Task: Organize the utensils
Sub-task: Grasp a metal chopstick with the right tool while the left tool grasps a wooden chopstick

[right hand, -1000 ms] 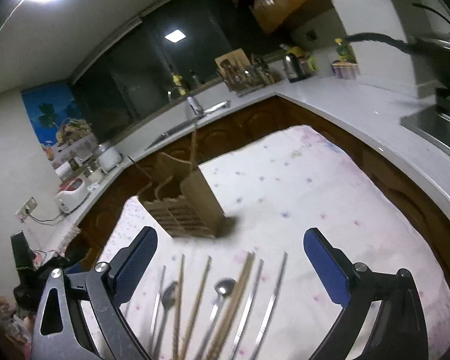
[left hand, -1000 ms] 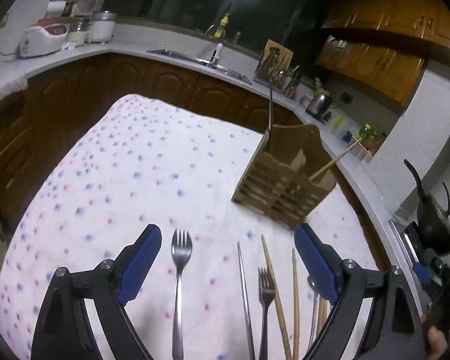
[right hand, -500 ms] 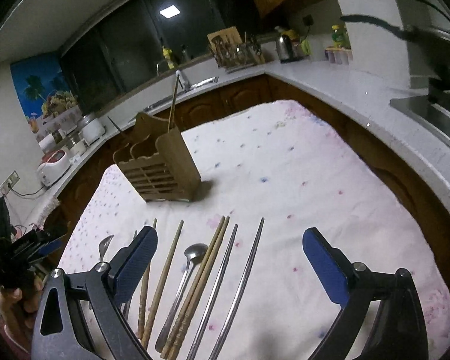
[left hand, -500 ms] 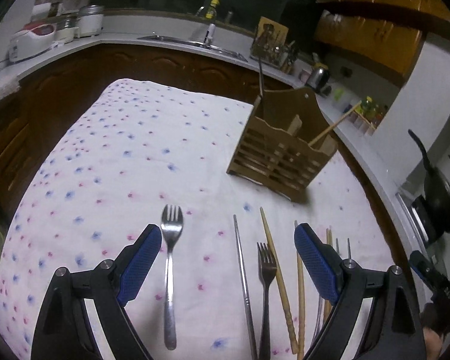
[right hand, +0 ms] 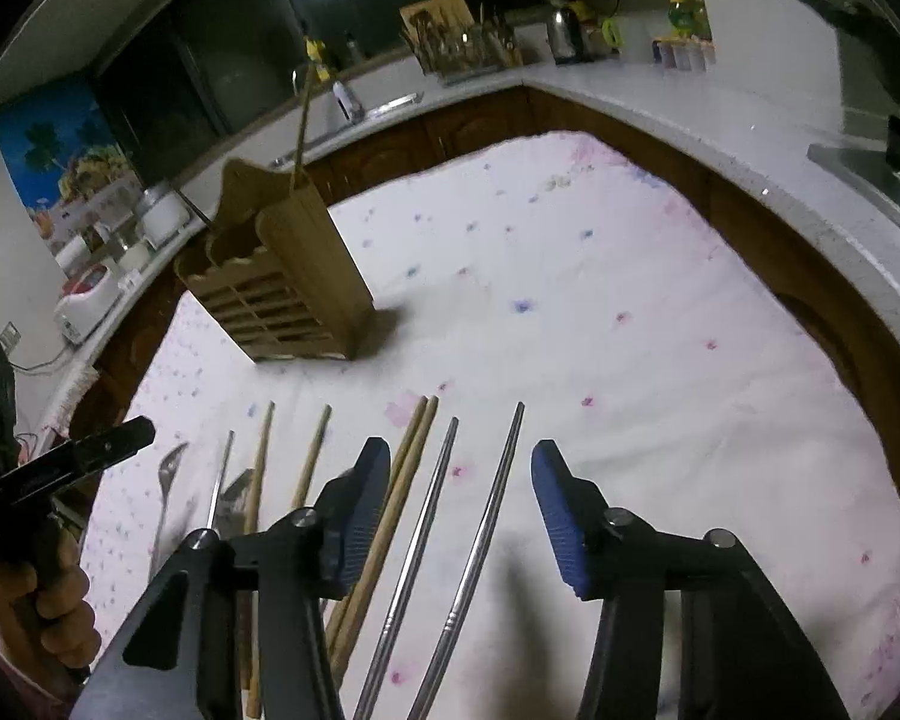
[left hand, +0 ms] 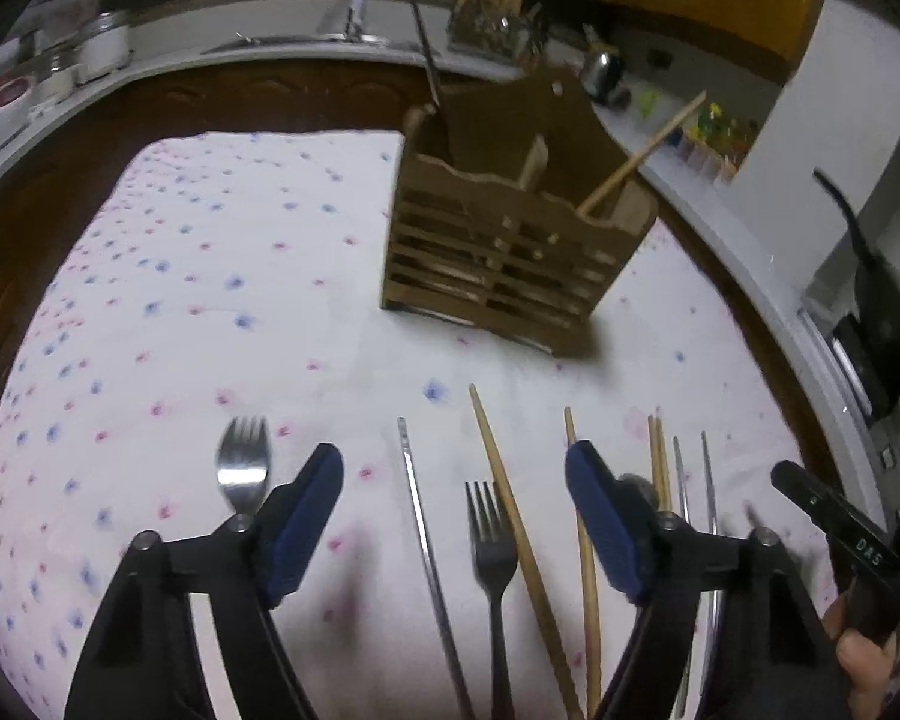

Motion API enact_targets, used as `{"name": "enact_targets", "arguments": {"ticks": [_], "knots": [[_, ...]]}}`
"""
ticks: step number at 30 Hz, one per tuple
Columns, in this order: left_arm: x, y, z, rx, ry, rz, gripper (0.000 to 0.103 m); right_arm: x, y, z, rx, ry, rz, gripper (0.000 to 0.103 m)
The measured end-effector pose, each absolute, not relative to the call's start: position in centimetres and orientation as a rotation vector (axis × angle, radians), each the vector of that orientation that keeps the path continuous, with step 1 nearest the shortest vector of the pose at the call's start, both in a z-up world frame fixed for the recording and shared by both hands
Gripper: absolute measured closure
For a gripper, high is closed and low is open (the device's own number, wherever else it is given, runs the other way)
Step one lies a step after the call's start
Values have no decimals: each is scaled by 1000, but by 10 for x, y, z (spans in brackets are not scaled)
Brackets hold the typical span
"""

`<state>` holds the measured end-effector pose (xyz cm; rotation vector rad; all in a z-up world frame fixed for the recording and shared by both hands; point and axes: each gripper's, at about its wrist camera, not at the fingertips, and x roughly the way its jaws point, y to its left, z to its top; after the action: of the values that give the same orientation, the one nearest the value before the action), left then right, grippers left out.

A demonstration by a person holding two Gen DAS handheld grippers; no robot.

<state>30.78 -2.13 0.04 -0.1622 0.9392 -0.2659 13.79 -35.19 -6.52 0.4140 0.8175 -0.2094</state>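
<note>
Now both tools have dropped low over the utensil row; a second ago they were higher and tilted up at the room. Left tool [left hand: 453,516] is spread wide, holding nothing, straddling the steel chopstick [left hand: 423,540], dark fork [left hand: 493,558] and one wooden chopstick [left hand: 513,516]; the silver fork [left hand: 243,468] lies just outside its left finger. Right tool [right hand: 459,516] is also agape and empty, bracketing two steel chopsticks [right hand: 480,540], with the wooden pair [right hand: 390,498] at its left finger. Wooden holder [left hand: 510,240] stands further back on the worktop [right hand: 570,300], already with a few sticks in it. Looks like pick selection: neither tool has closed on anything yet, so most of the sorting remains.
</note>
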Motion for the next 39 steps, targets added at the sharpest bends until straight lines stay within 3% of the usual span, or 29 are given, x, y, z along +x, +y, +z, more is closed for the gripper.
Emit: {"name": "enact_targets", "arguments": {"ticks": [4, 7, 17, 21, 24, 26, 28, 39], "knots": [[337, -45, -14, -93, 1011, -274, 41, 152, -355, -81, 415, 870, -215, 57], [359, -61, -32, -54, 1079, -278, 53, 161, -358, -91, 411, 904, -223, 62], [396, -82, -63, 22, 1154, -252, 57, 188, -367, -115, 362, 990, -264, 79], [394, -94, -66, 67, 1149, -257, 59, 196, -363, -117, 315, 998, -272, 80], [393, -105, -66, 134, 1128, -259, 69, 199, -364, -117, 285, 1003, -285, 90], [392, -111, -67, 148, 1119, -281, 86, 198, -365, -118, 285, 1001, -285, 93], [392, -114, -68, 148, 1113, -296, 96, 196, -367, -118, 284, 994, -282, 94], [380, -90, -51, 0, 1088, -342, 100, 179, -377, -99, 426, 926, -221, 99]]}}
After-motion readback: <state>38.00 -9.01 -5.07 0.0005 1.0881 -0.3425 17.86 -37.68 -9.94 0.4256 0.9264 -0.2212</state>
